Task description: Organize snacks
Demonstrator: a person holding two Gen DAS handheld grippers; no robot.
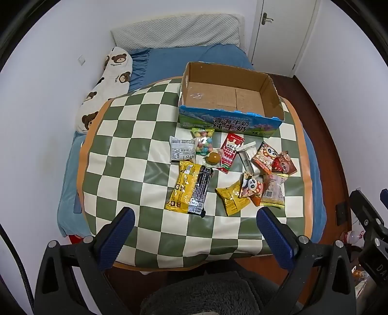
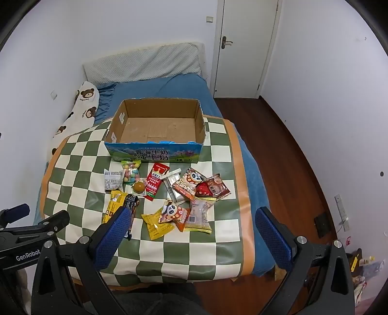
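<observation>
Cardboard box (image 2: 155, 130) holds nothing; snack packets (image 2: 169, 193) lie beside it.

Setting: bedroom in a home. Single bed (image 2: 184, 89) with blue sheet pushed against white walls; quilted grey-white pillow (image 2: 145, 63) at the head end, long bear-print bolster (image 1: 106, 89) along the wall side. Green-and-cream checkered mat (image 1: 126, 150) spread over the bed. White panel door (image 2: 245, 46) with lever handle in the far corner. Dark reddish wooden floor (image 2: 278, 150) beside the bed. Wall switch (image 2: 209, 19) near the door; socket plates low on the right-hand wall (image 2: 340, 210). Household clutter on the floor at lower right, details too small to read.
</observation>
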